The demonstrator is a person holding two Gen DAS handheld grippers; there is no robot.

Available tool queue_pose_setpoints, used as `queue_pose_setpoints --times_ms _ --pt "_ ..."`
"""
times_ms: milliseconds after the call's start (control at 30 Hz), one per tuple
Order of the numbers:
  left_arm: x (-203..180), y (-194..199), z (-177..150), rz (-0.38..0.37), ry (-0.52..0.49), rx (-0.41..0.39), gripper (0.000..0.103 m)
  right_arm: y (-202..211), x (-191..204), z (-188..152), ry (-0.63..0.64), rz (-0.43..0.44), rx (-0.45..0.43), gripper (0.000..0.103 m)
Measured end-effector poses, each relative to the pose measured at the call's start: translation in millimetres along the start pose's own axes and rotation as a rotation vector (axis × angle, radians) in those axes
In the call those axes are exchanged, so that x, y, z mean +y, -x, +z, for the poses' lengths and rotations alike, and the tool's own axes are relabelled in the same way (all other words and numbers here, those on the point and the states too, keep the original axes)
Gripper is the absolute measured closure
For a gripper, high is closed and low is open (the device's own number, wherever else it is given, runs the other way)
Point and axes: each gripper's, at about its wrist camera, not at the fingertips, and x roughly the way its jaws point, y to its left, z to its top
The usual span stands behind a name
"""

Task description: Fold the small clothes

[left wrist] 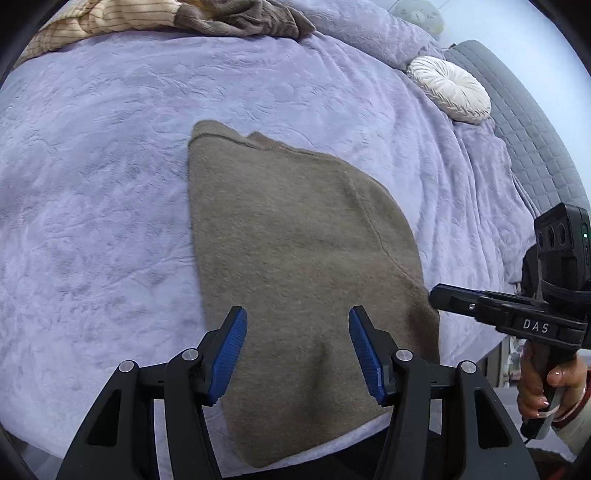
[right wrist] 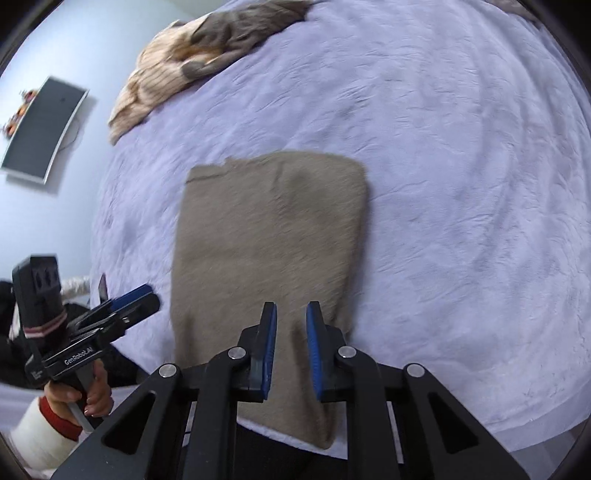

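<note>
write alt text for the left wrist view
A taupe folded garment lies flat on a lavender bedspread, with the left tongs open above its near end, gripping nothing. The right tongs reach in from the right edge.

A plain taupe garment lies on a lilac blanket. At the blanket's far edge, cream cloth with thin brown stripes. Grey quilted headboard.

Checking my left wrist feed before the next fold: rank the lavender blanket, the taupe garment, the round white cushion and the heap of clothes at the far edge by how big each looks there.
1. lavender blanket
2. taupe garment, nearest the camera
3. heap of clothes, cropped by the frame edge
4. round white cushion
The last two lie far off, so their order is unsure.
</note>
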Motion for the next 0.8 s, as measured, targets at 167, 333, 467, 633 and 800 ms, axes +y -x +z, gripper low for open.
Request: queue_pose_setpoints --times_ms 167,333,467,633,800 --pt "-6.7 -21.8 -12.0 0.056 -0.041 0.025 0.044 -32.0 6.0 -17.1 0.062 -0.103 0.065 0.089" --pt "-11.5 -24.3 -11.7 0.072 -0.044 0.032 0.044 -45.5 -14.5 -23.2 0.006 -0.132 0.102 0.094" --pt "-16.1 -23.8 -13.9 0.101 -0.048 0.038 0.044 -45.2 -14.8 -28.4 0.021 -0.166 0.135 0.094" --pt "-16.8 -15.5 -16.7 0.121 -0.014 0.046 0.044 -31.5 -14.1 -33.7 -0.009 -0.158 0.146 0.093" --pt "-15.8 -9.5 -17.3 0.171 0.005 0.052 0.044 -16.1 -7.0 -28.3 0.001 -0.191 0.126 0.089"
